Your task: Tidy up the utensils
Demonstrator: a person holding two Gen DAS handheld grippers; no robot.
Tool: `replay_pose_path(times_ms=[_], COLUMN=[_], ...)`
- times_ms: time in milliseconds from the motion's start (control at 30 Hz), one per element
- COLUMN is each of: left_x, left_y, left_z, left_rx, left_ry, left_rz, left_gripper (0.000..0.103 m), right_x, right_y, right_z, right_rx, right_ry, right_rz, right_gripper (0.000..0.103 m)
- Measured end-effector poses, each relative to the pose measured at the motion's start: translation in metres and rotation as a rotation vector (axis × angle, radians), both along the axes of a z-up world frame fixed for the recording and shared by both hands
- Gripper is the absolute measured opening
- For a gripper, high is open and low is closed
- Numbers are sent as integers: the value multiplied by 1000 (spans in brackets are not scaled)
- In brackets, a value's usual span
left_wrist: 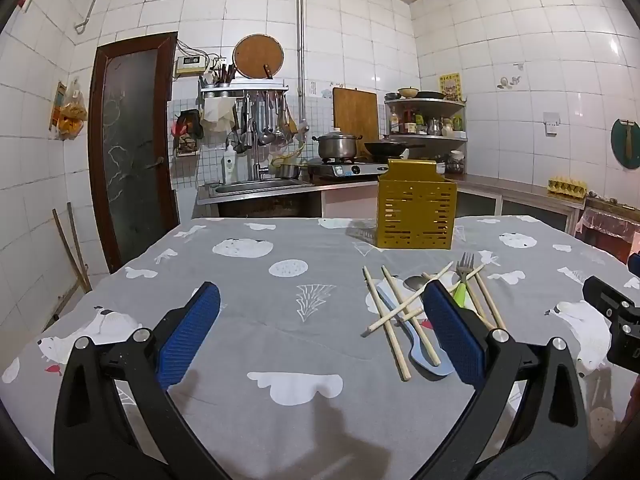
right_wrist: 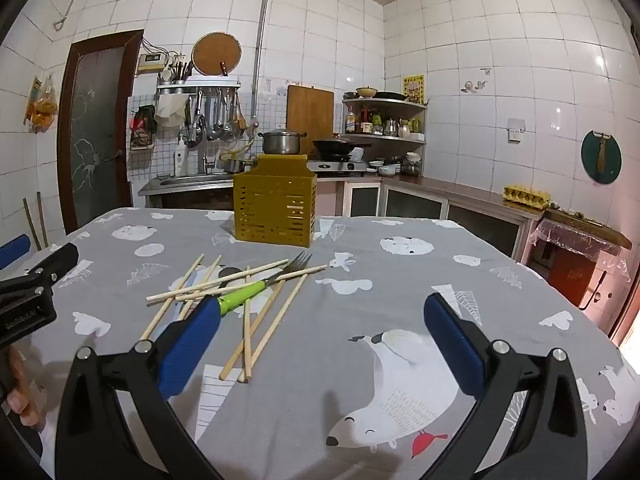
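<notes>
Wooden chopsticks (right_wrist: 256, 324), matt cloth tablecloth (right_wrist: 360, 320), perforated holder (right_wrist: 275, 211)

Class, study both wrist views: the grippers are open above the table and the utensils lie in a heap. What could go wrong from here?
1. The chopsticks lie crossed over the green-handled fork and a spoon; lifting one may drag or scatter the others.
2. The yellow holder stands free on a loose tablecloth, so a misjudged insertion might tip it.
3. The left gripper and right gripper hover close together and could collide.

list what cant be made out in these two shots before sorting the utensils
- Yellow holder interior: both views, hidden by its own walls.
- Spoon: left wrist view, partly covered by chopsticks and the blue pad; nearly hidden in the right.
- Green-handled fork: right wrist view, handle end behind the pad.
</notes>
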State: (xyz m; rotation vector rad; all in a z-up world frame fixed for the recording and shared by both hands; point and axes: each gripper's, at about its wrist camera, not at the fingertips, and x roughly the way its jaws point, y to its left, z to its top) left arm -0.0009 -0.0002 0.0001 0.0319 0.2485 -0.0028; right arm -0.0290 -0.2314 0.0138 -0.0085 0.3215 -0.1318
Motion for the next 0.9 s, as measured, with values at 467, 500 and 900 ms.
replay_pose_path(times_ms=[467, 500, 900], left_x=[-2, -5, -4], left_y=[-2, -4, -4], left_z=[1, 7, 11], left_rx=[11, 11, 9], left_ry=[-3, -3, -6], left_rz=[0, 1, -1], left_gripper=[98, 98, 98], right_x=[3, 2, -4], right_y=[-9, -10, -4], right_z=[-1, 1, 3], right_rx=[4, 4, 1], right_ry=[-9, -11, -17], right_rz=[-3, -3, -13], right_gripper=[99, 99, 99])
